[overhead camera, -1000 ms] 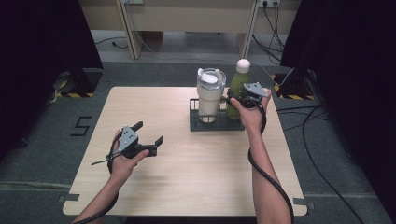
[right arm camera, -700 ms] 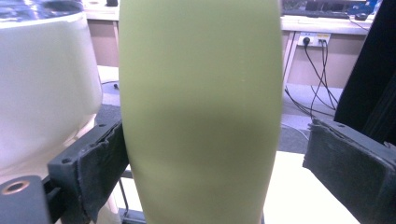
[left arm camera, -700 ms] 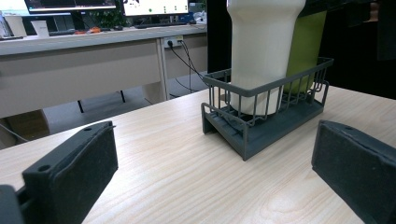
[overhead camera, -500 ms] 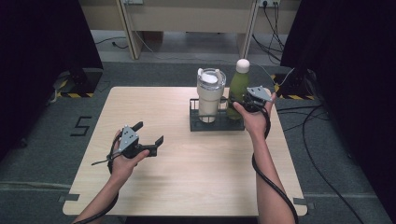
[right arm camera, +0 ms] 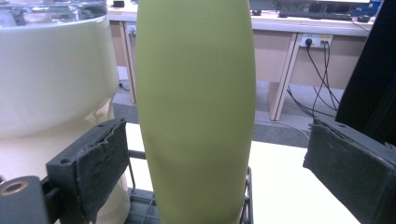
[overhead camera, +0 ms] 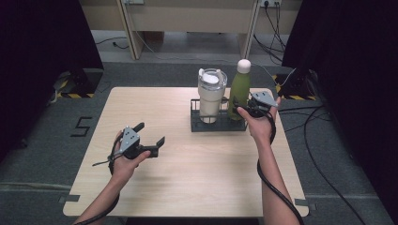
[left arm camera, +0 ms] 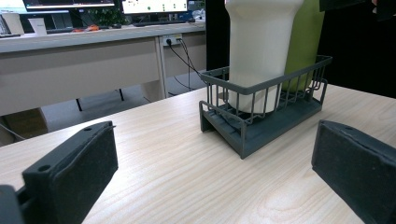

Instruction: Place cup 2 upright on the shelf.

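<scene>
Flanking the green bottle [right arm camera: 196, 107] untouched, right gripper [right arm camera: 215, 163] has just been opening; bottle's cap cut off

Even overhead light, soft shadows, dark surrounds.

High view overhead; 2 gripper views near rack [overhead camera: 218, 125].

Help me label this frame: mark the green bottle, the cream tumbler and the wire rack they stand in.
green bottle [overhead camera: 240, 93], high view, middle of its green body.
cream tumbler [overhead camera: 210, 101], high view, its cream side wall below the lid.
wire rack [left arm camera: 261, 87], left gripper view, top rail of its near long side.
</scene>
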{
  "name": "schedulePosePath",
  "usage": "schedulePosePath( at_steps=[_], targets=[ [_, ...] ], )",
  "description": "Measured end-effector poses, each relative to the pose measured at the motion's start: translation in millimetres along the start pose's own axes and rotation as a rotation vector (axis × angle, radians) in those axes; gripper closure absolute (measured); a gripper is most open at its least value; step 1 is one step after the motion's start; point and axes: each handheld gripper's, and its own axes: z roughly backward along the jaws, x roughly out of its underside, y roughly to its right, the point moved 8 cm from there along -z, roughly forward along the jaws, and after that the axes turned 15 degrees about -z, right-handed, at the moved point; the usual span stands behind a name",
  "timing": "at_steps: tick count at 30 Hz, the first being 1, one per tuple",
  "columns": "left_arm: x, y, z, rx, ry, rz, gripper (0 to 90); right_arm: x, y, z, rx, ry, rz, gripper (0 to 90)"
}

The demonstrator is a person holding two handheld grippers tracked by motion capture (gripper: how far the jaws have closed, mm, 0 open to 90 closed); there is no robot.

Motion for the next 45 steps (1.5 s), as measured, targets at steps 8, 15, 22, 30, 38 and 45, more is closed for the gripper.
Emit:
schedulePosePath(
  at_steps=[8,15,22,30,38,45],
  targets=[
    [0.5,0.7,-0.5,0.002,-0.001,0.000,0.0,6.4,6.3,11.5,0.001,-0.004,-0.012,7.6],
    [0.1,0.0,0.2,-0.001,0.000,0.002,0.0,13.9,12.9,21.6,0.007,-0.014,-0.014,7.7],
    [-1.0,-0.1,0.5,-0.002,0.003,0.001,0.0,21.0,20.8,32.2,0.016,-0.018,-0.017,7.8],
    [-1.2,-0.4,0.7,-0.003,0.003,0.001,0.0,25.6,28.6,46.1,0.025,-0.018,-0.015,7.9],
    [-1.7,-1.4,1.3,-0.006,0.004,0.001,0.0,34.7,37.0,59.8,0.038,-0.026,-0.019,8.2],
    [-2.8,-1.5,1.9,-0.008,0.006,-0.001,0.0,40.1,44.4,70.6,0.045,-0.028,-0.014,8.5]
  ],
)
